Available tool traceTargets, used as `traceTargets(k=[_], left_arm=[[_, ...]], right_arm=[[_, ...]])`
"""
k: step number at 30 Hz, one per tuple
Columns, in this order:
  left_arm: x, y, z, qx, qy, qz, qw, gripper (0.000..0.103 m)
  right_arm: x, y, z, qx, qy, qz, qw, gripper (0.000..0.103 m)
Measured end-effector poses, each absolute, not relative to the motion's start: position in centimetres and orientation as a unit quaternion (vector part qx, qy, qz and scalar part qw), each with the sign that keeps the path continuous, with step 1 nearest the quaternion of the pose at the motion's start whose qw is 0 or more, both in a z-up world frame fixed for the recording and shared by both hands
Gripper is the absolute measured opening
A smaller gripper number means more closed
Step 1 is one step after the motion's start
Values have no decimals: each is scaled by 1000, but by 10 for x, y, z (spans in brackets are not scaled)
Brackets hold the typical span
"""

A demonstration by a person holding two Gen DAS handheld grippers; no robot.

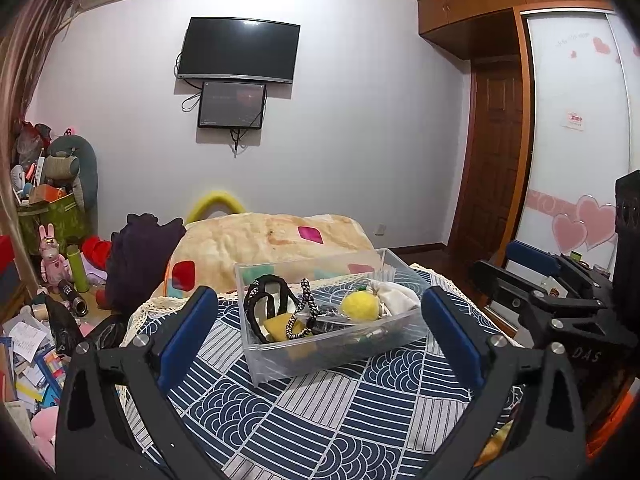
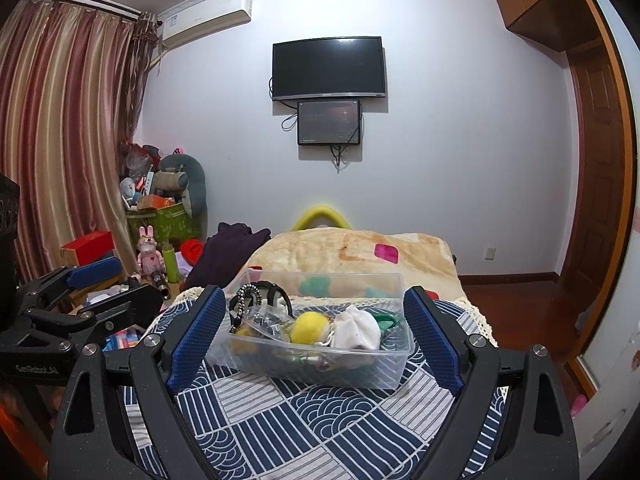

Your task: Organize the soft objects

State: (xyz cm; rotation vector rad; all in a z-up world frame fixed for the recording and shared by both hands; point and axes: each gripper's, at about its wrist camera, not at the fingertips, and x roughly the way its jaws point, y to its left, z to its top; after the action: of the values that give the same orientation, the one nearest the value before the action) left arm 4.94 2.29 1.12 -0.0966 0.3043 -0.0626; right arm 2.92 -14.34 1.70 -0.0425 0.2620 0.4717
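Left tongs [image 1: 320, 312] spread wide, gripping nothing, levelled at the clear plastic bin [image 1: 332, 354] from its near side, blue fingers [image 1: 188, 332] flanking the bin's two ends without touching. Right tongs [image 2: 312, 320] likewise parted and empty-handed, aimed at the same bin from the near side, tilted slightly downward, alongside the left tongs.

Resting on the bed [image 1: 328, 412] with the navy wave-patterned cover. Inside the bin: yellow fuzzy ball [image 2: 308, 329] near the middle, white cloth pouch [image 2: 357, 332] just beside it, touching; black-and-white braided cord [image 1: 302, 310] and black strap [image 1: 256, 300] toward the bin's left end; yellow sponge [image 1: 276, 326] low beneath the cord. Beyond the bin, cream blanket [image 1: 264, 240] with coloured patches; further behind, wall-mounted television [image 2: 329, 67].
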Motion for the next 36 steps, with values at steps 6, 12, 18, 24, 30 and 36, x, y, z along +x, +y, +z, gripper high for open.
traceTargets(k=[6,12,18,24,30,36], left_arm=[[50,22,11,-46,154,-31,987,103],[50,22,10,-46,154,-31,986,103],[50,20,10,-42,153,-35,987,103],[50,21,9,-45,151,-37,987,103],[50,19,8,-42,153,-39,986,103],[51,15,7,-37,160,-41,986,103]], right_arm=[[29,-142,17,-22,129,233,964,90],[29,-142,17,-21,129,233,964,90],[29,-142,17,-21,129,233,964,90],[29,-142,17,-22,129,233,964,90],[29,-143,17,-19,128,231,964,90],[27,-144,17,-15,124,225,966,98]])
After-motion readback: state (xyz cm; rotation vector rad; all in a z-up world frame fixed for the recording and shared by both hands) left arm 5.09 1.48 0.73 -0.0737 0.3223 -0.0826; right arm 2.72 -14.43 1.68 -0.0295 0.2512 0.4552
